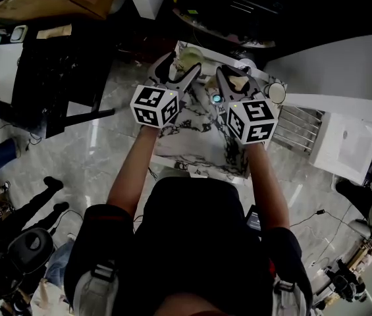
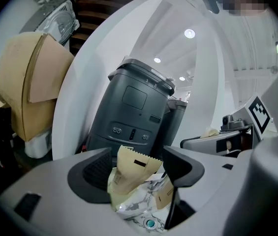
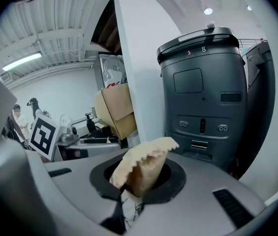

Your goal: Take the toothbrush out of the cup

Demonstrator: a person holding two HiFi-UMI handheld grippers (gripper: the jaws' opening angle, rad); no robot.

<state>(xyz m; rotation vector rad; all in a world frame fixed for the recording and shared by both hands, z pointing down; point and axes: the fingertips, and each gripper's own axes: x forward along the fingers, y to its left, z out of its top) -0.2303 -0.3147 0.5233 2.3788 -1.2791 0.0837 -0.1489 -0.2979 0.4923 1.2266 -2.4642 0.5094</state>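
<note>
The toothbrush cannot be made out in any view. A tan paper bag point(image 3: 146, 163) stands upright at picture centre, its serrated mouth tipped to the upper right, with the right gripper point(image 3: 139, 183) clamped on it. A second bag point(image 2: 131, 168) stands between the wide-apart jaws of the left gripper point(image 2: 138, 173) — a teal disc point(image 2: 150, 223) lies just below. Under them is a marbled tabletop point(image 1: 192, 143); behind stand a dark grey machine point(image 2: 134, 112) and a cardboard box point(image 2: 30, 82) — around, a glossy grey floor point(image 1: 106, 150).
</note>
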